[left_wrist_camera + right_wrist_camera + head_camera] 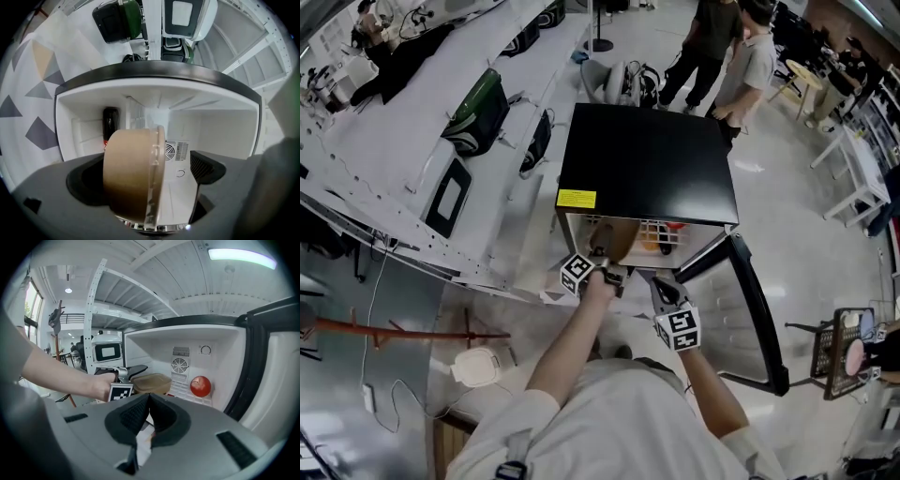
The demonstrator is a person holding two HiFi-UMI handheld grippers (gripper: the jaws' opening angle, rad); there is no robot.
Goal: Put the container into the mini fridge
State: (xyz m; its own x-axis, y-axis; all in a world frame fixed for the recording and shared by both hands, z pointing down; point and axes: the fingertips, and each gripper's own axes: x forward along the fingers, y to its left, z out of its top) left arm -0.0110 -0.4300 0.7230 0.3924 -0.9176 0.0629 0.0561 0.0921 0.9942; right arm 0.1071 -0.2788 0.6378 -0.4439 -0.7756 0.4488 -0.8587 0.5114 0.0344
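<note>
The container [133,176] is a round brown tub with a clear lid, held on its side. My left gripper [598,273] is shut on it right at the open front of the black mini fridge [647,159]. From the right gripper view, the container [150,383] hangs just inside the white fridge interior [220,362], above the floor of the compartment. My right gripper [149,398] sits a little in front of the fridge, jaws shut with nothing between them. In the head view, the right gripper [667,298] is beside the left one.
The fridge door [752,314] stands open to the right. A red round fruit [200,386] lies at the back right inside, and a dark bottle [110,124] stands at the back left. Two people [727,47] stand beyond the fridge. White workbenches [422,141] run along the left.
</note>
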